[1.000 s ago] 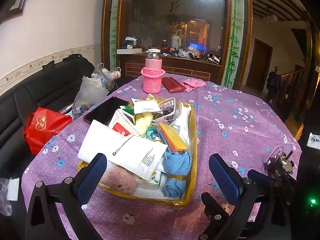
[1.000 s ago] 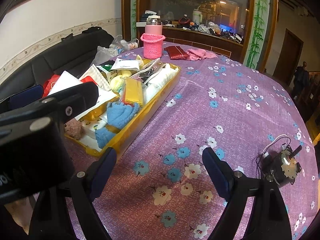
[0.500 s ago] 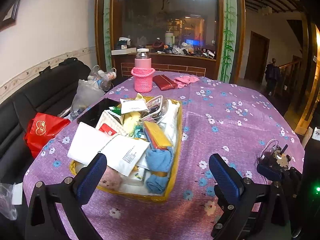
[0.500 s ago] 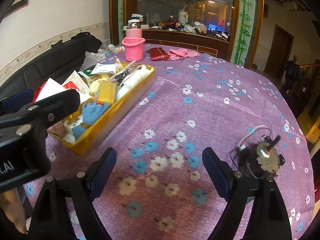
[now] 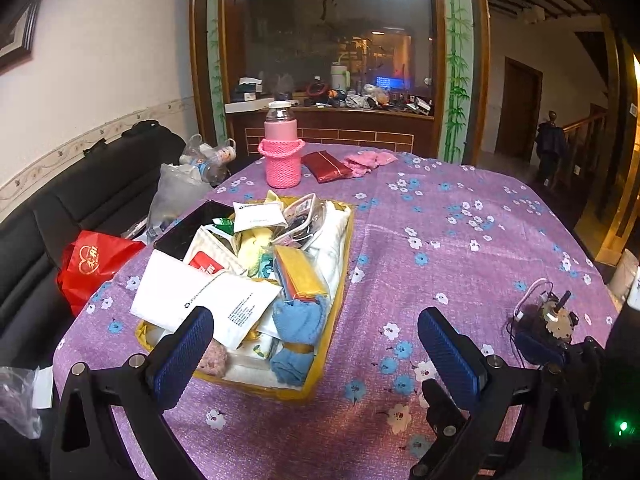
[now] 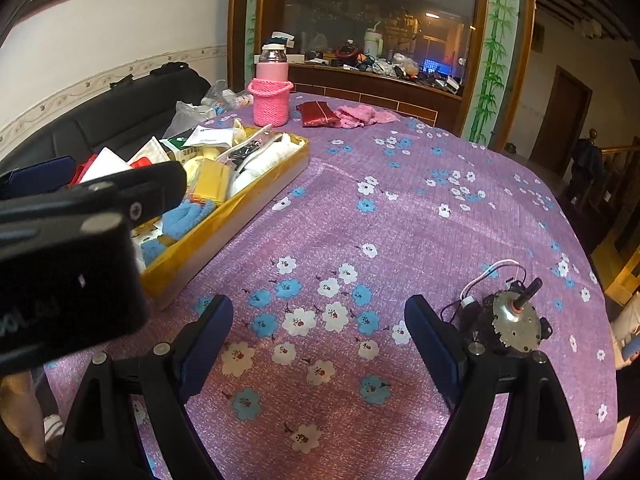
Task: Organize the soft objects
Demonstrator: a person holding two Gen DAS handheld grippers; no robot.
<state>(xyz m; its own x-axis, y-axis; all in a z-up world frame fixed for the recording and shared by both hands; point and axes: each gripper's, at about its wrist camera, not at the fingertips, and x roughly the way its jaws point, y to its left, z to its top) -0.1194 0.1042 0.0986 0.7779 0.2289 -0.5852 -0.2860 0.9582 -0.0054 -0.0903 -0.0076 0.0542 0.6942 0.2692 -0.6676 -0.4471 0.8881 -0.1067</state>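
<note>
Looks like nothing's sorted yet: the blue knitted cloths are piled in the crammed yellow tray on the bench, and left gripper and right gripper hover wide open, fingers empty.

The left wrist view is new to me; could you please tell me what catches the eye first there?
A yellow tray heaped with packets, papers and blue cloths sits left of centre on the purple flowered tablecloth. Behind it stands a pink bottle in a knitted pink sleeve, beside a red pouch. At the right edge lies a small electric motor with wires.
</note>
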